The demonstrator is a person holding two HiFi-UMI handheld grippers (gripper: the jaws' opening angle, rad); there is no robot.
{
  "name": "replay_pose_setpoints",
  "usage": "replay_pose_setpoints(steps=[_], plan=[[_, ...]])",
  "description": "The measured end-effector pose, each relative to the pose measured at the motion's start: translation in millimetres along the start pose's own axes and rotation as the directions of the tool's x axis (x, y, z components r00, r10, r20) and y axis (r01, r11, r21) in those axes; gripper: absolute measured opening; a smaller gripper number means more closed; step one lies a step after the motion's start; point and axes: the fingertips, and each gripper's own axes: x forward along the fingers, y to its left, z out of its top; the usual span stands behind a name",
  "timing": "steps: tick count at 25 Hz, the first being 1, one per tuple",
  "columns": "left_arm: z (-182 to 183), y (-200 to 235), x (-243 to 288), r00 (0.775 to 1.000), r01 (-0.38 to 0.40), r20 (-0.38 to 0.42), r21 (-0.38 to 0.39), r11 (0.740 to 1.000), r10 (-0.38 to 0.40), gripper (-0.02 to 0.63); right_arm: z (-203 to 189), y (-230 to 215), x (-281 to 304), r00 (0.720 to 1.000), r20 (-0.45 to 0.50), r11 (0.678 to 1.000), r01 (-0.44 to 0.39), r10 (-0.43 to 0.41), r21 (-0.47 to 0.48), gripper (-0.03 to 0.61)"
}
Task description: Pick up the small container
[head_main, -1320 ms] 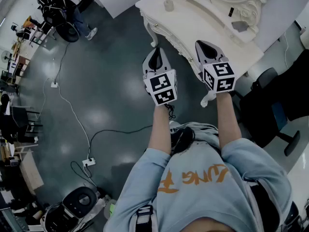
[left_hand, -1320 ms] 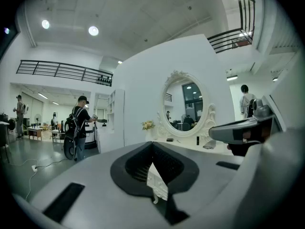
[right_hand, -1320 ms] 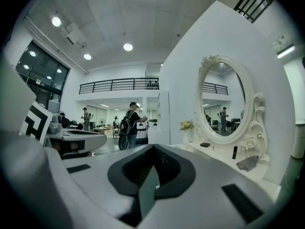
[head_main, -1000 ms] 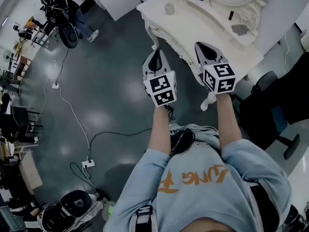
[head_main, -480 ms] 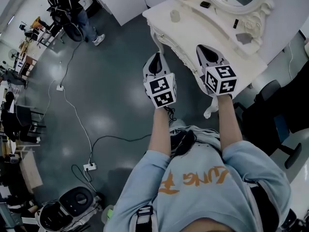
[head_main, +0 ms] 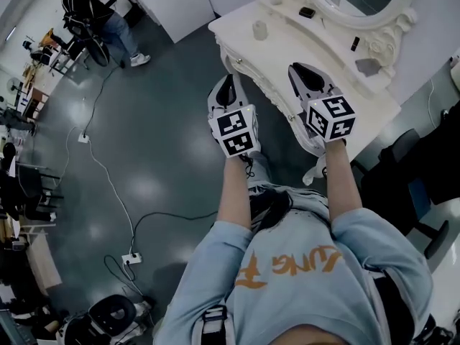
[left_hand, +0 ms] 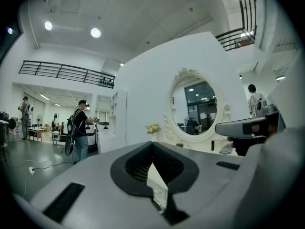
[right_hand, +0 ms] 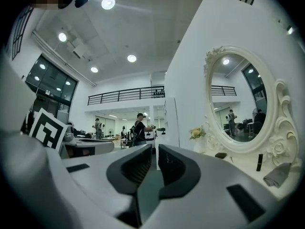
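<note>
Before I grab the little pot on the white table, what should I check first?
1. The small container is in sight on the dressing table: ok.
2. The right claw is open for grabbing: not ok, shut.
3. The left claw is empty: not ok, shut on a white slip.
4. A claw is close to the container: not ok, both well short.
5. The container has a lid: cannot tell.

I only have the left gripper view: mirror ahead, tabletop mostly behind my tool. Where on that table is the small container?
Observer: Head view shows the small container standing alone near the white table's left end.
Operator: Is either tool over the table?
Observer: The right tool lines up over its near edge; the left tool shows against the floor.
Operator: Right tool open?
Observer: No, its jaws are shut and empty.
</note>
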Motion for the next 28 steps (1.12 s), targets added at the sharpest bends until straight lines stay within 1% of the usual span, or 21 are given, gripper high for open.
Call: replay_pose_setpoints(steps=[3, 5, 7, 12, 15, 17, 20, 22, 25, 28], plan=[[-7, 17, 38, 1.0, 0.01, -0.002, -0.01, 1.0, -0.01, 0.021, -8, -11, 38, 1.0, -0.013, 1.0, 0.001, -0.001, -0.009, 0.038], [-14, 27, 67, 1.0, 0.022, -0.017, -0.022, 0.999, -0.023, 0.021, -17, -19, 65, 0.999, -0.032, 1.0, 0.002, -0.002, -0.006, 0.054], [-22, 34, 97, 0.998, 0.043, -0.036, -0.031, 0.999, -0.044, 0.021, -25, -28, 93, 0.999, -0.055, 1.0, 0.002, -0.002, 0.002, 0.095], [-44, 55, 184, 0.991, 0.087, -0.1, -0.049, 0.995, -0.092, 0.021, -54, -64, 173, 0.992, -0.121, 0.998, 0.032, -0.025, 0.057, 0.191], [-68, 65, 227, 0.98, 0.11, -0.161, -0.069, 0.992, -0.12, 0.021, -80, -91, 213, 0.985, -0.164, 0.99, 0.081, -0.062, 0.112, 0.25], [-89, 70, 244, 0.967, 0.128, -0.21, -0.091, 0.988, -0.144, 0.021, -99, -105, 229, 0.973, -0.208, 0.985, 0.127, -0.101, 0.114, 0.285], [-120, 77, 271, 0.947, 0.145, -0.269, -0.126, 0.981, -0.174, 0.021, -121, -126, 252, 0.949, -0.27, 0.98, 0.186, -0.161, 0.072, 0.296], [-131, 88, 296, 0.941, 0.148, -0.284, -0.145, 0.978, -0.185, 0.021, -132, -139, 274, 0.939, -0.293, 0.976, 0.207, -0.18, 0.064, 0.296], [-134, 98, 331, 0.939, 0.164, -0.28, -0.146, 0.976, -0.199, 0.021, -147, -152, 303, 0.924, -0.329, 0.972, 0.226, -0.194, 0.062, 0.298], [-136, 105, 359, 0.936, 0.174, -0.279, -0.16, 0.972, -0.213, 0.021, -164, -162, 328, 0.903, -0.378, 0.969, 0.24, -0.202, 0.057, 0.301]])
